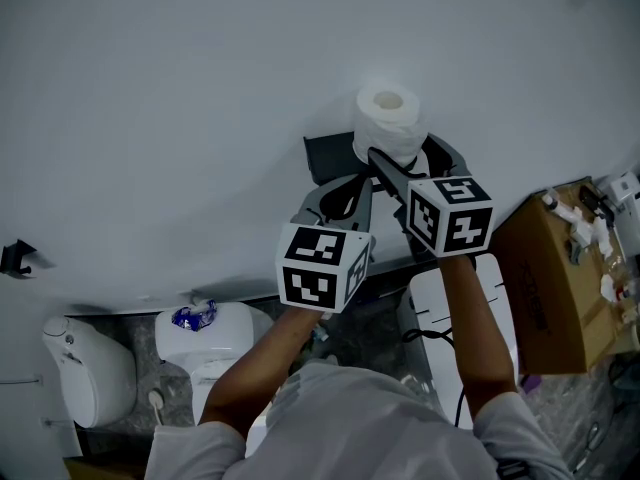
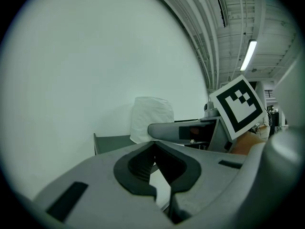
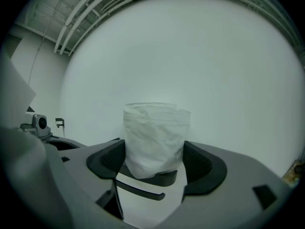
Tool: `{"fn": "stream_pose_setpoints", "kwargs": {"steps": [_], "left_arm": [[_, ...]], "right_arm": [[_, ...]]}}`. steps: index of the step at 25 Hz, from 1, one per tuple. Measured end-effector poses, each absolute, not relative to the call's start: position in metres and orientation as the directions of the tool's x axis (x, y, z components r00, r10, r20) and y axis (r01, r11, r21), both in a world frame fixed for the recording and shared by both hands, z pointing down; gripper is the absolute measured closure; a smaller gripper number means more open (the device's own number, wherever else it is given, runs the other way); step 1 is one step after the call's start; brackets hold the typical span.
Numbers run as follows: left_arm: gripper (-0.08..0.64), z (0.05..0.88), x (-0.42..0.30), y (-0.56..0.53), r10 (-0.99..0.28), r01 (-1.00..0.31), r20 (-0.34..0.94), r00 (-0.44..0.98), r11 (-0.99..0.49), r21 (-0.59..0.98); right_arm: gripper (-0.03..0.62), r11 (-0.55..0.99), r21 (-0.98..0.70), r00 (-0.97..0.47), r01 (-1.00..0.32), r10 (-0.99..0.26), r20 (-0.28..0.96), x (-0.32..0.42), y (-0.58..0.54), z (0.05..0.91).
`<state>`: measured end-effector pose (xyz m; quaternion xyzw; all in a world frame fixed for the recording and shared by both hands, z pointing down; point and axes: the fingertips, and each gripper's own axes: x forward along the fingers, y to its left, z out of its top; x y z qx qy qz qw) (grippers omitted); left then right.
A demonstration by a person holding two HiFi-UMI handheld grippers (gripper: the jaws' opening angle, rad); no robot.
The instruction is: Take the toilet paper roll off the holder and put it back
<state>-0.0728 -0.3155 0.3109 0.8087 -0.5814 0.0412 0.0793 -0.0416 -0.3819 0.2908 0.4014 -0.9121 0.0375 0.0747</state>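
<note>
The right claw (image 3: 155,157) grips the toilet paper roll (image 3: 155,137), upright on the holder (image 3: 159,178), core hole up, open wall (image 1: 200,88) above. The left claw (image 2: 155,149) sits closed and empty beside the holder.

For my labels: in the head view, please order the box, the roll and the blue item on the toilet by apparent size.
1. box
2. roll
3. blue item
The roll is nearer the camera, so it may look enlarged.

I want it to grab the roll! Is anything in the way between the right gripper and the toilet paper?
Nothing visible is. The toilet paper roll sits right between the right gripper jaws, touching both.
</note>
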Motion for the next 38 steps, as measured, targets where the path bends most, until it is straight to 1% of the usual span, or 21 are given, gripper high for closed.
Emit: {"fn": "stream_pose_setpoints", "kwargs": {"steps": [22,27,29,30,32,33,38], "left_arm": [[0.557,0.314,-0.045,-0.289,-0.930,-0.946,0.175,0.323,-0.312,0.089],[0.557,0.314,-0.040,-0.279,-0.931,-0.946,0.176,0.321,-0.308,0.096],[0.557,0.315,-0.038,-0.275,-0.931,-0.947,0.177,0.318,-0.305,0.099],[0.557,0.315,-0.038,-0.273,-0.932,-0.948,0.177,0.317,-0.303,0.101],[0.557,0.316,-0.035,-0.270,-0.932,-0.948,0.179,0.316,-0.301,0.104],[0.557,0.317,-0.033,-0.268,-0.932,-0.948,0.180,0.316,-0.301,0.105],[0.557,0.318,-0.026,-0.258,-0.933,-0.949,0.176,0.313,-0.297,0.110]], "right_arm": [[0.219,0.668,-0.036,-0.662,-0.743,-0.726,0.185,-0.008,-0.338,0.304],[0.237,0.664,-0.028,-0.656,-0.747,-0.730,0.192,-0.001,-0.321,0.306],[0.258,0.660,-0.029,-0.653,-0.750,-0.733,0.190,0.003,-0.314,0.306],[0.281,0.657,-0.029,-0.650,-0.753,-0.736,0.187,0.005,-0.311,0.306],[0.349,0.651,-0.026,-0.644,-0.758,-0.743,0.181,0.009,-0.305,0.306],[0.370,0.649,-0.026,-0.643,-0.760,-0.745,0.179,0.011,-0.302,0.306],[0.411,0.652,-0.020,-0.644,-0.758,-0.743,0.181,0.018,-0.286,0.308]]}}
